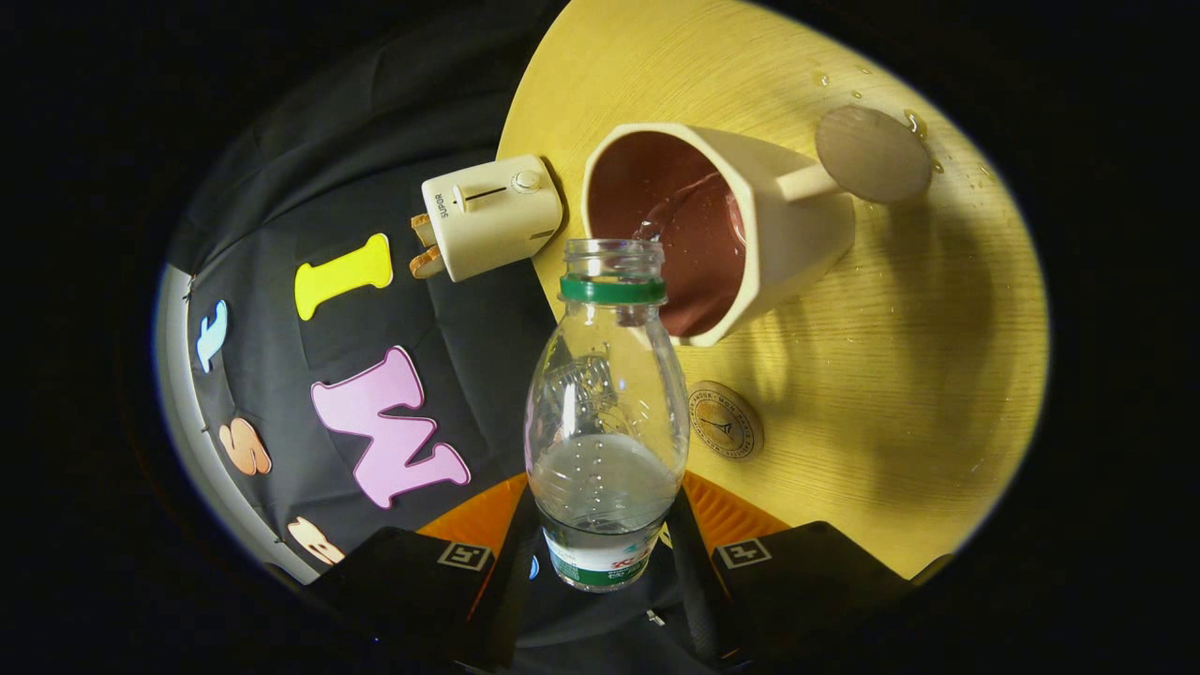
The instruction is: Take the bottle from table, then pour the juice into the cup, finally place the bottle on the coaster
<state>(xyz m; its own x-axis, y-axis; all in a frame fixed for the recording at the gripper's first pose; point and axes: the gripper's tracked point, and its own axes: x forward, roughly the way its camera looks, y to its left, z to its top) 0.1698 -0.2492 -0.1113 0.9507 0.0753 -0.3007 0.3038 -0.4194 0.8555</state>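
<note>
My gripper [600,553] is shut on a clear plastic bottle [605,412] with a green neck ring and no cap, gripped near its labelled base. The bottle is tipped over, its mouth right at the rim of a cream cup [741,225] with a dark reddish inside. A clear stream of liquid runs from the mouth into the cup. Some liquid is left in the bottle's lower part. A round wooden coaster [724,419] lies on the table just right of the bottle's body. The cup's handle points toward a round grey disc [872,155].
The round light-wood table [937,375] carries a cream toaster [487,216] near its edge, left of the cup. Small drops of liquid lie on the table beyond the grey disc. Black cloth wall hangs past the table's edge.
</note>
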